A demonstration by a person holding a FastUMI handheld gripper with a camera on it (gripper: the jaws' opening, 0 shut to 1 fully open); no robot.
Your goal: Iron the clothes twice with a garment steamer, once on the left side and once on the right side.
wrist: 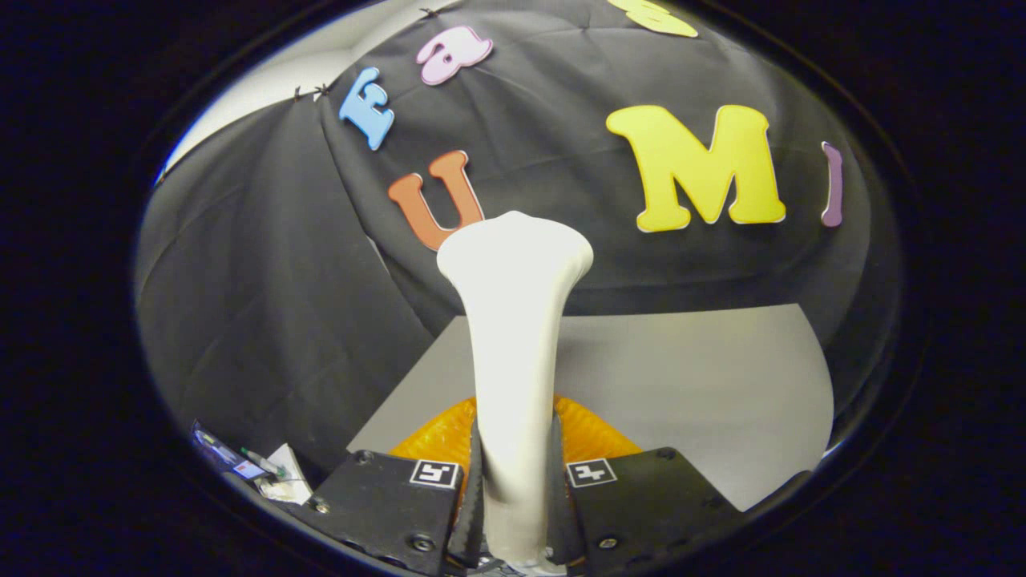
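Observation:
A white garment steamer [513,320] rises upright between my fingers, its flared head at the top and its slim handle running down into the jaws. My gripper [515,489] is shut on that handle, one finger pressing on each side. Just behind the fingers lies an orange garment [589,437] on the grey table [705,385], mostly hidden by the steamer and the gripper body. The steamer's head stands well above the cloth, not touching it.
The grey table stretches beyond and to the right of the fingers up to the black booth wall [264,304]. Some small items, papers and pens [260,469], lie off the table to the left of the fingers.

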